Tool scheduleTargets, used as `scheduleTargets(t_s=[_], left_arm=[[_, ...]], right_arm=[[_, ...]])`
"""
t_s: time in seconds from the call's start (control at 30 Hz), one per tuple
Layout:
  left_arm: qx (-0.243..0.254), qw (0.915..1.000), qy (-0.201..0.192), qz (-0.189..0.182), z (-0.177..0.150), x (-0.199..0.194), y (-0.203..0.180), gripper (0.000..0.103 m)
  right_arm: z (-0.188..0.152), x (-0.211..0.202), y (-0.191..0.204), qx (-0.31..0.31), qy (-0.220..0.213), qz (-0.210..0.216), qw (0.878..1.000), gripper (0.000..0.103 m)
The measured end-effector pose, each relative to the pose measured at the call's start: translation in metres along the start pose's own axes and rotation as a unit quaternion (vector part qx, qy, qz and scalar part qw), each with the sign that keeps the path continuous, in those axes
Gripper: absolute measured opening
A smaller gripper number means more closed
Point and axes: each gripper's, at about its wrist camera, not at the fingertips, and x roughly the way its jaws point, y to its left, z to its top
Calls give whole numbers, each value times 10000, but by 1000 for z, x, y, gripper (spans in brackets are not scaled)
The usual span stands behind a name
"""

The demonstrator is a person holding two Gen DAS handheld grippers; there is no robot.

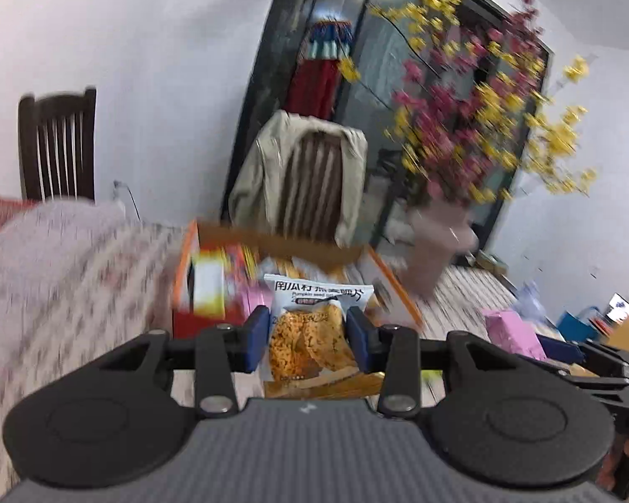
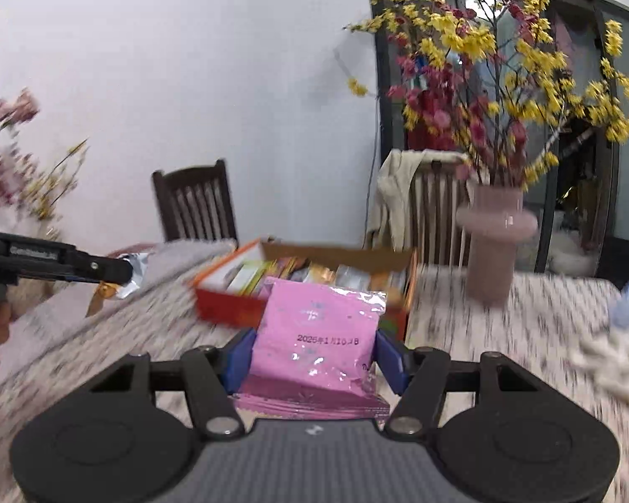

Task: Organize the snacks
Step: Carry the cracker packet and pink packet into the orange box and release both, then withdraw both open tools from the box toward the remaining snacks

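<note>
Left gripper [image 1: 308, 337] clamped on a clear-fronted pumpkin-seed crisp packet [image 1: 314, 327]; right gripper [image 2: 312, 356] clamped on a shiny pink foil snack pouch [image 2: 316, 335]. Both held above the patterned tablecloth [image 2: 503, 327], just before an open orange cardboard box [image 2: 230, 293] full of snacks.

Glossy plastic film wraps the pumpkin-seed crisp packet [image 1: 310, 327] and the pink packet [image 2: 318, 335] — both crinkled. The box [image 2: 335, 257] is matt cardboard; the bench [image 2: 503, 327] wears patterned cloth.
</note>
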Motion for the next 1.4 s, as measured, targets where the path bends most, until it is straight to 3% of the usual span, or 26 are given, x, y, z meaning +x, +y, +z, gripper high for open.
scheduleTargets(t_s=[0.17, 0.3, 0.47, 0.67, 0.73, 0.77, 0.83, 1.1, 1.17, 1.4], left_arm=[[79, 9999, -34, 131, 43, 70, -2, 41], [96, 9994, 124, 314, 49, 125, 7, 41], [-140, 9962, 684, 525, 26, 186, 35, 41], [-226, 9910, 1127, 685, -1, 229, 60, 41], [-208, 9909, 1158, 659, -4, 231, 61, 44], [-212, 9908, 1175, 642, -5, 233, 62, 56], [-223, 9913, 1145, 612, -6, 228, 59, 69], [-15, 9941, 955, 509, 6, 191, 40, 69], [40, 9947, 899, 506, 9, 177, 35, 73], [245, 9962, 752, 366, 3, 101, 15, 78]], right_arm=[[53, 81, -22, 126, -73, 34, 9999, 62], [70, 153, -35, 163, 176, -17, 9997, 62], [60, 228, -36, -241, 562, -424, 9972, 61], [33, 274, -34, -638, 877, -698, 9916, 61], [25, 277, -34, -662, 937, -727, 9907, 62], [24, 280, -35, -666, 951, -738, 9905, 62], [22, 281, -37, -658, 922, -778, 9905, 61], [33, 250, -43, -341, 729, -735, 9940, 67], [38, 238, -43, -281, 704, -703, 9946, 67], [47, 172, -28, -260, 523, -534, 9969, 71]])
